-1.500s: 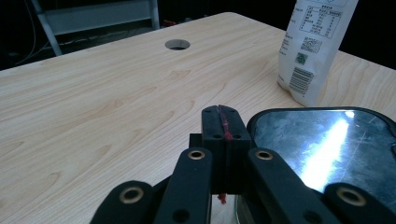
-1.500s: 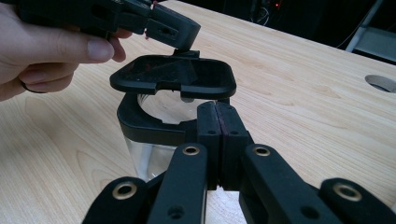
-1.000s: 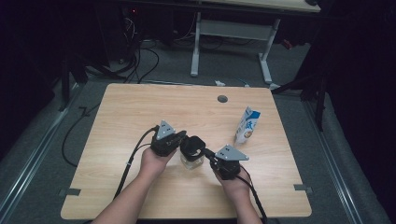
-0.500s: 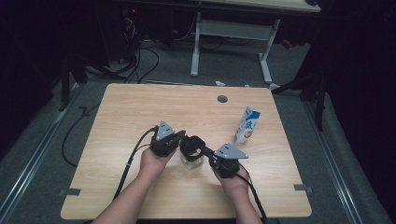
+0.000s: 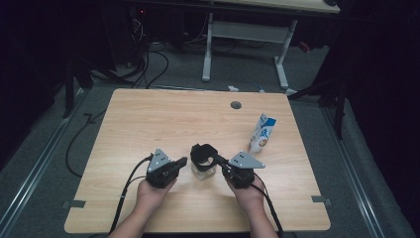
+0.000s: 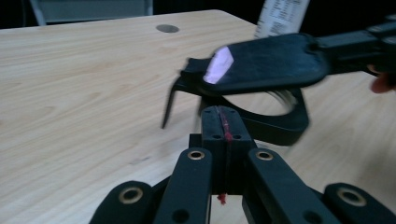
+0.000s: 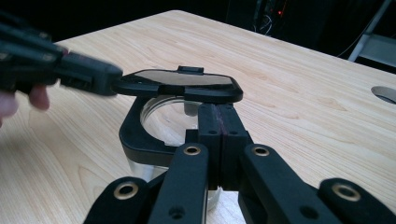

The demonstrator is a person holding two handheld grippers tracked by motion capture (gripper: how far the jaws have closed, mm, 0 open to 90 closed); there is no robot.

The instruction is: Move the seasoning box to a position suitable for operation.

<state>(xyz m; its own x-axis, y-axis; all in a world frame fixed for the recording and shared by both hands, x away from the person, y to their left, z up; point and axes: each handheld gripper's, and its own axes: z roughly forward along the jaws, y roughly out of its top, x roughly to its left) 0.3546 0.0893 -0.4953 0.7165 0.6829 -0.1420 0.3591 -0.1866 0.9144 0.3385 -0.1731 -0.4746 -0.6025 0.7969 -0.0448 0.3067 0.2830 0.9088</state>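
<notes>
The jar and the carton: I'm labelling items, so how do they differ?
The jar is low and clear with a black lid; the carton is taller, opaque, white with blue print. The jar sits nearer the table front edge; the carton stands farther back, rightward. Both rest upright on it.

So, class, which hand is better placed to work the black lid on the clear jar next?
Right, probably. The right claw, shut, lies against the black lid of the clear jar, under its raised flap; the left claw, also shut, points at the jar from just beside it.
</notes>
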